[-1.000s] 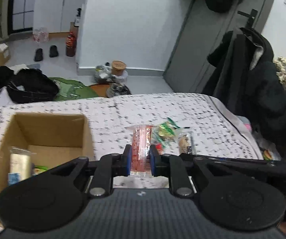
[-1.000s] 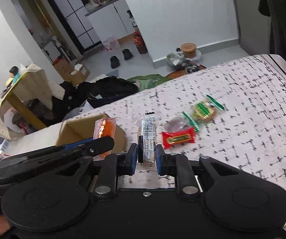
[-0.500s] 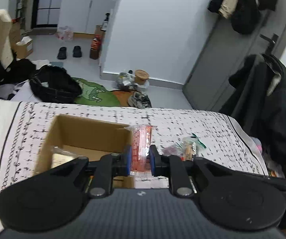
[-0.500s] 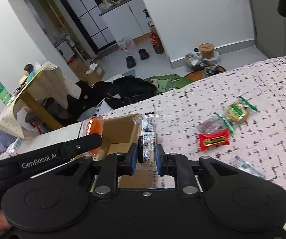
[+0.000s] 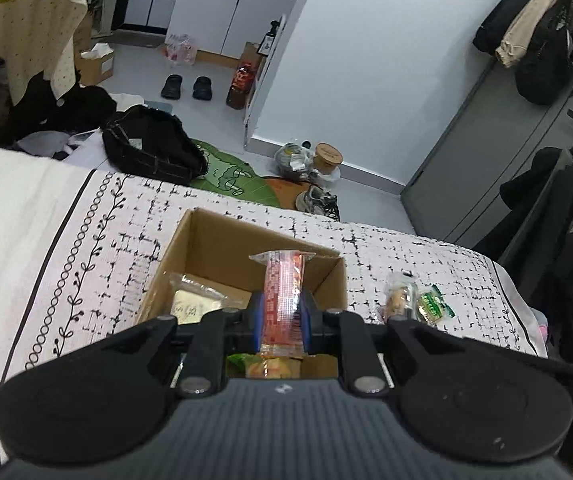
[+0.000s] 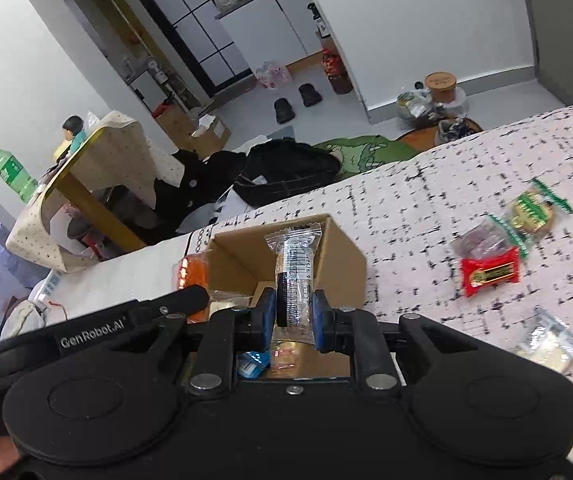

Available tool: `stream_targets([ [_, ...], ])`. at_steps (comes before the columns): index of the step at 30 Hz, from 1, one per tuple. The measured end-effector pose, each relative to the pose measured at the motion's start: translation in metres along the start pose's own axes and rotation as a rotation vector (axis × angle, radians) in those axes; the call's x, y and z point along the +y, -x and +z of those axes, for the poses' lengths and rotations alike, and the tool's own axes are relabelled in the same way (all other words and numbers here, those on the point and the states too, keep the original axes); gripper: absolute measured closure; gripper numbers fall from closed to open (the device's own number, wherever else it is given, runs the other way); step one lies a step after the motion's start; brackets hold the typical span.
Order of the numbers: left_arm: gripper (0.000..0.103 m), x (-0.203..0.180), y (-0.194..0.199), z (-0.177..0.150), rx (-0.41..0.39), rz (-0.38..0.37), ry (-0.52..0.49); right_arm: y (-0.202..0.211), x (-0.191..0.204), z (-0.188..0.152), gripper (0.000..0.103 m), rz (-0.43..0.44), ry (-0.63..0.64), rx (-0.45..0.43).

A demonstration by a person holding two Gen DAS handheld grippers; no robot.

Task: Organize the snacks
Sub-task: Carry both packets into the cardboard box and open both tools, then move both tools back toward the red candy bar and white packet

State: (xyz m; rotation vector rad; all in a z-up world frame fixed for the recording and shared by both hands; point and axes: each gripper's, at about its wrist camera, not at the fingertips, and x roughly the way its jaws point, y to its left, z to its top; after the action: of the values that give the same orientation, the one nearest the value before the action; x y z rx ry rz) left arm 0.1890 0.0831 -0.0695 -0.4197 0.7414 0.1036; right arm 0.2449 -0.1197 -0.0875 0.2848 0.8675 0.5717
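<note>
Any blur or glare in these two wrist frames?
Left wrist: fisheye bends the walls; glare streak on the red snack packet; cardboard box sharp. Right wrist: loose snacks on the bed smeared by motion; clear cookie packet fairly sharp.

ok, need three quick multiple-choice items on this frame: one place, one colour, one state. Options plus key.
1. Where is the open brown cardboard box?
A. on the patterned cloth
B. on the floor
C. on a chair

2. What colour is the long snack packet in the left tool?
A. blue
B. red-orange
C. green

3. What state is the right tool in?
A. wide open, empty
B. shut on nothing
C. shut on a clear-wrapped dark cookie

Key: A, the box sits on the black-and-white cloth; B, the wrapper is red-orange; C, both pads press the wrapper.
</note>
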Motion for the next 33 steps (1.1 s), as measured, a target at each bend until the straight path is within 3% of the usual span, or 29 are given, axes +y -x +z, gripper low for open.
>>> stream_targets([
  [9,0.086,0.013,-0.011,-0.017,0.042,0.023,0.035,-0.019,0.004,-0.008,0.083,0.017,-0.027,0.036],
  [12,0.085,0.012,-0.014,-0.020,0.060,0.017,0.015,-0.020,0.006,-0.011,0.075,0.021,-0.028,0.046],
  [14,0.082,0.009,-0.013,-0.021,0.051,0.025,-0.013,-0.019,0.005,-0.012,0.062,0.015,-0.028,0.043],
  [16,0.081,0.008,-0.013,-0.022,0.056,0.033,-0.009,-0.016,0.003,-0.011,0.060,0.010,-0.033,0.031],
  [23,0.053,0.011,-0.010,-0.018,0.051,0.037,0.035,0.002,-0.020,-0.013,0.050,-0.029,-0.057,0.011],
  [30,0.035,-0.010,-0.008,-0.022,0.046,0.030,-0.018,0.017,-0.048,-0.019,0.048,-0.082,-0.076,0.015],
  [33,0.033,-0.017,-0.008,-0.026,0.051,0.029,-0.028,0.025,-0.059,-0.020,0.044,-0.087,-0.099,0.014],
])
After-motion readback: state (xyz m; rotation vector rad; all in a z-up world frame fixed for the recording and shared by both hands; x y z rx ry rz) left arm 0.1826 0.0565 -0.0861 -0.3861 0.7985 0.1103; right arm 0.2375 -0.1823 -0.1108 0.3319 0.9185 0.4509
